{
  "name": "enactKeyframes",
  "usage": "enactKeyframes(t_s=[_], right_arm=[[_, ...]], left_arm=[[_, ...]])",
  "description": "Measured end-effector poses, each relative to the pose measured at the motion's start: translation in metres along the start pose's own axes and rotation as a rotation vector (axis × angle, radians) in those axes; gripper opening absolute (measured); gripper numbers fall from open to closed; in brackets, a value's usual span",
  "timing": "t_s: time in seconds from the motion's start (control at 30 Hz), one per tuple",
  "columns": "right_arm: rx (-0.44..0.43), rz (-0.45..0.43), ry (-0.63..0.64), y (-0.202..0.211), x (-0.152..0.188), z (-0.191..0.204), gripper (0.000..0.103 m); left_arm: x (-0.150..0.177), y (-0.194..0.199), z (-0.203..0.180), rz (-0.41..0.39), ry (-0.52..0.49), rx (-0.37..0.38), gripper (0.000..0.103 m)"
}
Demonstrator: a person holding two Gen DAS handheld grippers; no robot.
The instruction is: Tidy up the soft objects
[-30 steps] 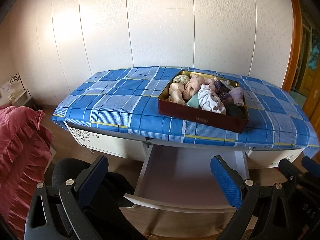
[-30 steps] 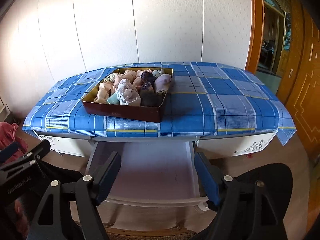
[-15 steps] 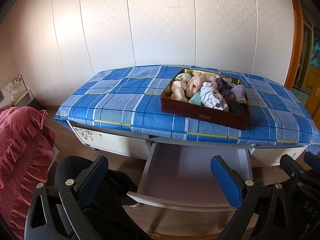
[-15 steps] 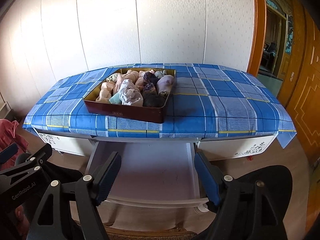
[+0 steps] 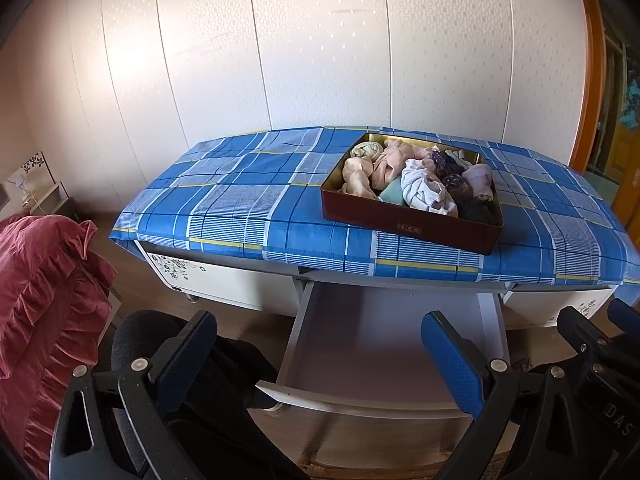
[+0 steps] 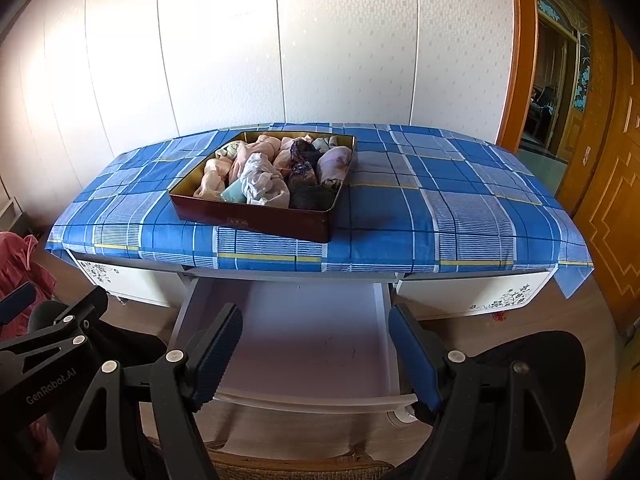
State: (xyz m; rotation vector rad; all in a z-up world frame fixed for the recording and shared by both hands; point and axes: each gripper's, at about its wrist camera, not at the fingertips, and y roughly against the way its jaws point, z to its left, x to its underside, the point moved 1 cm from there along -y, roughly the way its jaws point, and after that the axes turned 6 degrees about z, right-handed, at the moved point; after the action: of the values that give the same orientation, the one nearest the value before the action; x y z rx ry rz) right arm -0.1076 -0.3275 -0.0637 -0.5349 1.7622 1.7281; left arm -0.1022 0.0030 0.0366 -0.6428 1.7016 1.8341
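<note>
Through the left wrist camera we see our left gripper held with its blue-padded jaws spread wide and nothing between them, above the front edge of an open drawer that has been pulled out from under the desk. The desk top is covered by a blue checked cloth, and on it, right of centre, sits a dark red tin tray with a gold inner rim. It is packed with rolled soft pieces in peach, white, pale green, lilac and dark colours. At the left edge is a pink ruffled fabric, and at the far right part of the other gripper shows. Through the right wrist camera we see our right gripper likewise standing well open and holding nothing, over the same drawer, whose inside looks bare and pale. Here the tray lies left of centre on the cloth, close to the desk's front edge, with the soft pieces all inside it. A wooden door frame stands to the right.
</note>
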Motion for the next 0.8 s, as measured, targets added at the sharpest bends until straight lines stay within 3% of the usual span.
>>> enactKeyframes(t_s=[0.8], right_arm=[[-0.003,0.01,0.002,-0.0021,0.0012,0.0012,0.077]], left_arm=[[0.0012,0.0026,-0.0012,-0.014,-0.003,0.01,0.103]])
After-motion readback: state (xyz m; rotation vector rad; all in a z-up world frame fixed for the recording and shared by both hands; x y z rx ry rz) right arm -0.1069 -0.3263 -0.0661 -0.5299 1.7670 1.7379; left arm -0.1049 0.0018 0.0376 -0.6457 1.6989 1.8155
